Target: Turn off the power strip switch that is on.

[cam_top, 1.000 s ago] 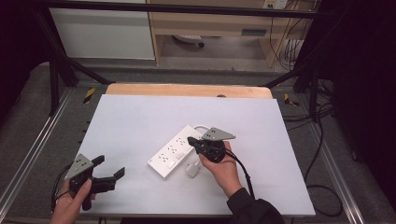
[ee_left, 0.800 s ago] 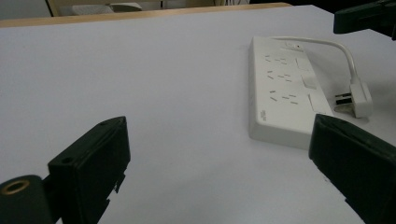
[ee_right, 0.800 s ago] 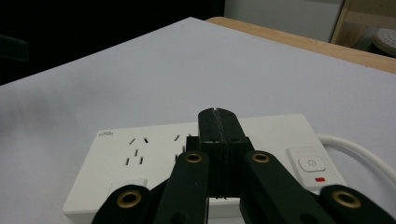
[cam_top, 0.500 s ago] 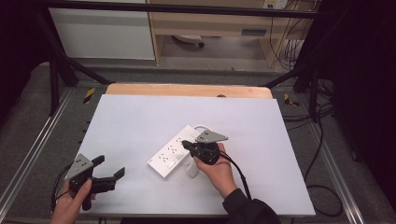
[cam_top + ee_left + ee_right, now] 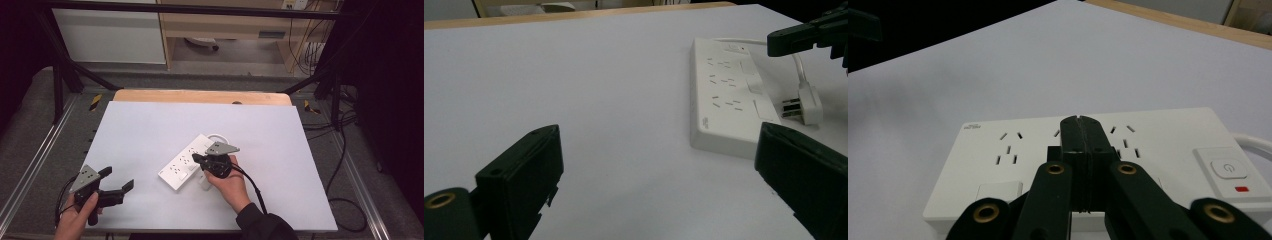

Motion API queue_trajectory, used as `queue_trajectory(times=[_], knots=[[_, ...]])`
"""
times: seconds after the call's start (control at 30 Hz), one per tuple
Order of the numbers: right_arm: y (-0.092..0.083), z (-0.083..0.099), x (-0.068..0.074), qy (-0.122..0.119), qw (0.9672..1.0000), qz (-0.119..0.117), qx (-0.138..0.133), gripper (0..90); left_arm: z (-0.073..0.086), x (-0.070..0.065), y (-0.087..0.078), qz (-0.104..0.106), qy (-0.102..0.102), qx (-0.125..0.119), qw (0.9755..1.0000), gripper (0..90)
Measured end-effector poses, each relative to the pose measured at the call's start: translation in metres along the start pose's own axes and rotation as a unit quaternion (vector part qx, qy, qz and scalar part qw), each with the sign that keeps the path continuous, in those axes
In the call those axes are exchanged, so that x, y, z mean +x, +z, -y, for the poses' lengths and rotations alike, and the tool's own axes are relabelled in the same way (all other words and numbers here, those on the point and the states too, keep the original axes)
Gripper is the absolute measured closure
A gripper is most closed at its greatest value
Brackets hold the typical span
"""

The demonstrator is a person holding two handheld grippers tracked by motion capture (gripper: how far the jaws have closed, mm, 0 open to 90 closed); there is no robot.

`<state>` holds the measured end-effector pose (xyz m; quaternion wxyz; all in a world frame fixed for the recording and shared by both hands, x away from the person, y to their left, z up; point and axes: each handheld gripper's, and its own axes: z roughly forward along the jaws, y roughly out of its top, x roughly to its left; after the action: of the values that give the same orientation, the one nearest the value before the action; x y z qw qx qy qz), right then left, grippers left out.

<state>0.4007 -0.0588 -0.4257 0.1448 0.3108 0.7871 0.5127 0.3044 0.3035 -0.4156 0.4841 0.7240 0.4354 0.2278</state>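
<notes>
Power strip [image 5: 189, 162] lies slanted mid-table on the white sheet, its plug [image 5: 806, 104] loose beside it. Right gripper [image 5: 196, 159] hovers over the sockets with jaws pinched together, empty, so I'd guess it's about to press something; come down straight and gently so the strip doesn't skid. Left gripper [image 5: 119, 184] idles wide apart, well off. Can't tell if the tips touch yet, and the cord is partly behind the hand.

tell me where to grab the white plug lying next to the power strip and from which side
Take the plug by its blocky white body, squeezing its two flat sides. It lies flat on the table beside the power strip, prongs pointing toward the strip and cord leaving the far end. Probably best to come down from above on the side away from the strip, clear of prongs and cord.
</notes>
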Motion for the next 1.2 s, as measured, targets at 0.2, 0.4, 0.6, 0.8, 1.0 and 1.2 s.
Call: queue_trajectory(times=[0.2,0.4,0.6,0.8,1.0,1.2], knots=[[0.003,0.002,0.001,0.000,1.0000,-0.002,0.003,90.0,0.000,0.000,0.000,0.000,0.000,0.000,1.0000,5.2],[0.005,0.004,0.002,0.000,1.0000,-0.003,0.008,90.0,0.000,0.000,0.000,0.000,0.000,0.000,1.0000,5.2],[0.007,0.005,0.003,0.000,0.9999,-0.003,0.013,90.0,0.000,0.000,0.000,0.001,0.000,0.000,1.0000,5.2],[0.009,0.007,0.003,0.000,0.9999,-0.003,0.017,90.0,0.000,0.000,0.000,0.002,0.001,0.002,1.0000,5.2],[0.012,0.009,0.005,0.000,0.9997,-0.003,0.023,90.0,0.000,0.000,0.000,0.002,0.001,0.002,1.0000,5.2],[0.014,0.011,0.005,-0.001,0.9996,-0.003,0.028,90.0,0.000,-0.001,0.000,0.002,0.002,0.002,1.0000,5.2]])
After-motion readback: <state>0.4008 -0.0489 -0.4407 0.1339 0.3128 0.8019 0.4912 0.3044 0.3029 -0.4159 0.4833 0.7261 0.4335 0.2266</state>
